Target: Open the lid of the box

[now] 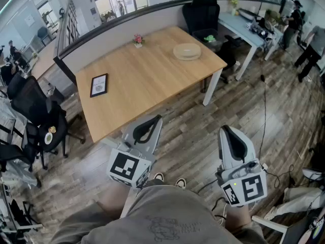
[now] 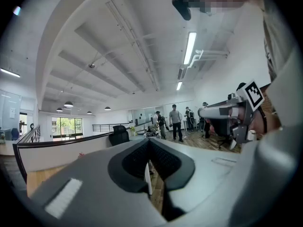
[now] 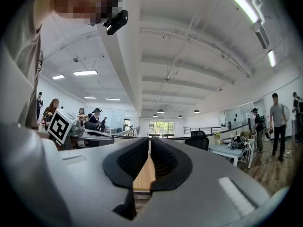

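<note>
A round, pale box (image 1: 187, 51) with its lid on sits near the far right corner of the wooden table (image 1: 147, 85). Both grippers hang level over the floor, short of the table's near edge and well away from the box. My left gripper (image 1: 154, 121) is shut with nothing in it, its jaws meeting in the left gripper view (image 2: 149, 144). Further right, my right gripper (image 1: 226, 131) is also shut and empty (image 3: 149, 144). Neither gripper view shows the box.
On the table stand a small framed card (image 1: 98, 85) and a tiny flower pot (image 1: 137, 40). A black office chair (image 1: 201, 11) and a white desk (image 1: 242, 24) lie beyond it. More chairs (image 1: 35, 113) crowd the left. People stand at the far right (image 1: 310, 50).
</note>
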